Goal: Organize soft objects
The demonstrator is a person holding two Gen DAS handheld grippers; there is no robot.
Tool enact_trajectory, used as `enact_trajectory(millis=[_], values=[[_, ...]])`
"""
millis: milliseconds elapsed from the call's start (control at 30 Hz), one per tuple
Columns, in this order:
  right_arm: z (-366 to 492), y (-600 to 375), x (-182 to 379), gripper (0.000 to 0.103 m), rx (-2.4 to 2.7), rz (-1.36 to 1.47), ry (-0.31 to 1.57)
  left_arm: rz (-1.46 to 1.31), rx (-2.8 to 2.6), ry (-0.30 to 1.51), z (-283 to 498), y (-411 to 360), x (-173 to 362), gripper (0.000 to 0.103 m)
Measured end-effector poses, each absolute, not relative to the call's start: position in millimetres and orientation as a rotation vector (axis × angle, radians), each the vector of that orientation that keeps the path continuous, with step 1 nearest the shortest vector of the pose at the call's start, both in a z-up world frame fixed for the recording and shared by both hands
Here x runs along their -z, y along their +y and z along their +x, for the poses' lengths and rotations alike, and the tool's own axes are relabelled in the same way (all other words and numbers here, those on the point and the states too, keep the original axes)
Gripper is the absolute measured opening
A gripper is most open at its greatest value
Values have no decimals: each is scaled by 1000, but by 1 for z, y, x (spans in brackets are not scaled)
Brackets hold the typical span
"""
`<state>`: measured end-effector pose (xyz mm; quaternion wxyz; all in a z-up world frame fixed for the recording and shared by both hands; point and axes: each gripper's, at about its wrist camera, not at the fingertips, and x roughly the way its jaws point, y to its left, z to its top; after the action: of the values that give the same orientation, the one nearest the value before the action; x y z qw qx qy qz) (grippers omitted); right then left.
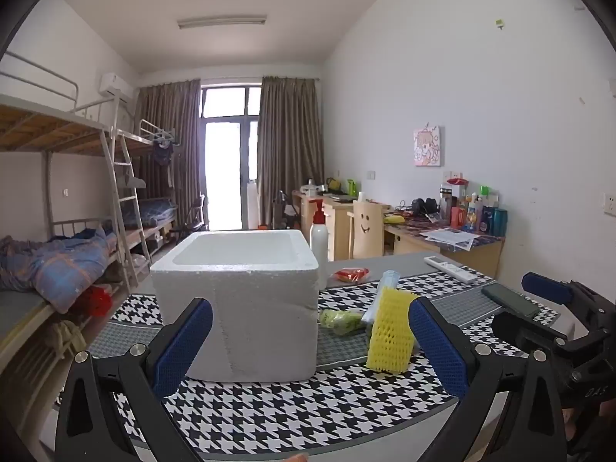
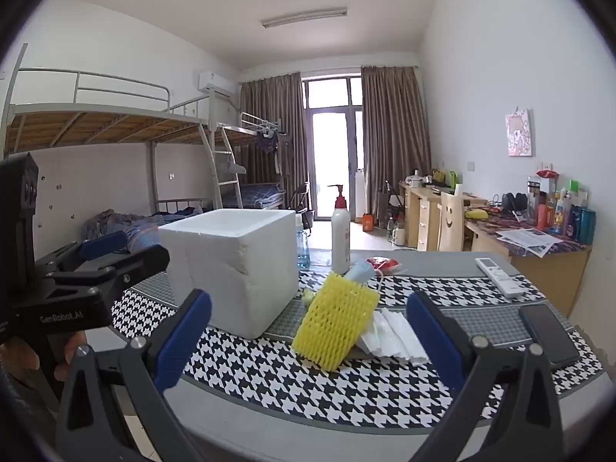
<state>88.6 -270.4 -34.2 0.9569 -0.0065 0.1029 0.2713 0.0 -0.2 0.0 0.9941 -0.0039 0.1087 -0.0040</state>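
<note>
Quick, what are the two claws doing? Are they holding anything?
Left gripper: open wide, holding nothing.
Right gripper: open wide, holding nothing.

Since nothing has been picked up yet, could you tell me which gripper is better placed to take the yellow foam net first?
Probably the right gripper: the yellow foam net sits centred between its open fingers. For the left gripper, the white foam box fills the middle.
</note>
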Motion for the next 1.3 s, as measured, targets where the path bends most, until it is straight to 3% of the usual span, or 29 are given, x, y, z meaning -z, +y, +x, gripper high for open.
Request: enact_trajectory(millis=[1300], values=[[87, -273, 32, 102, -544, -11, 200, 12, 1, 214, -1, -5, -1, 102]])
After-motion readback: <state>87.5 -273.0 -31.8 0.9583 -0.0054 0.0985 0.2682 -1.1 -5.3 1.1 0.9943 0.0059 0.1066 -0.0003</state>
